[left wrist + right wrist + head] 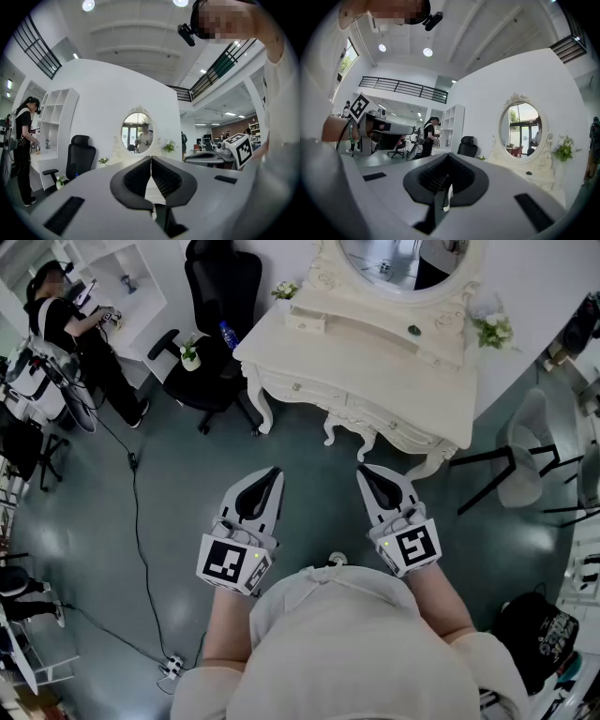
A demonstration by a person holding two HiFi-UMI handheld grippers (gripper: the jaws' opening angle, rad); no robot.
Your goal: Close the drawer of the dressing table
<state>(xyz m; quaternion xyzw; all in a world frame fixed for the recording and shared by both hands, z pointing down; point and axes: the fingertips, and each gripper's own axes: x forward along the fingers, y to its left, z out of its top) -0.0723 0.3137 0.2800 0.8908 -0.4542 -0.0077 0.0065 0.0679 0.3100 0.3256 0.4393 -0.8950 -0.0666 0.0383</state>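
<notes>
The cream dressing table (375, 362) with its oval mirror (403, 263) stands ahead of me at the top of the head view. Its front drawers (392, 424) carry small knobs and look flush with the front. My left gripper (276, 472) and right gripper (364, 469) hang side by side over the floor, a short way in front of the table and touching nothing. Both are shut, tips together, with nothing between them. The left gripper view shows the left gripper (151, 161) pointing at the mirror (137, 133). In the right gripper view the right gripper (448, 157) is left of the mirror (524, 131).
A black office chair (220, 296) stands left of the table and a white chair (525, 460) on black legs to its right. A person (66, 320) works at white shelves far left. A cable (136, 521) runs across the floor. A dark backpack (544, 634) lies at lower right.
</notes>
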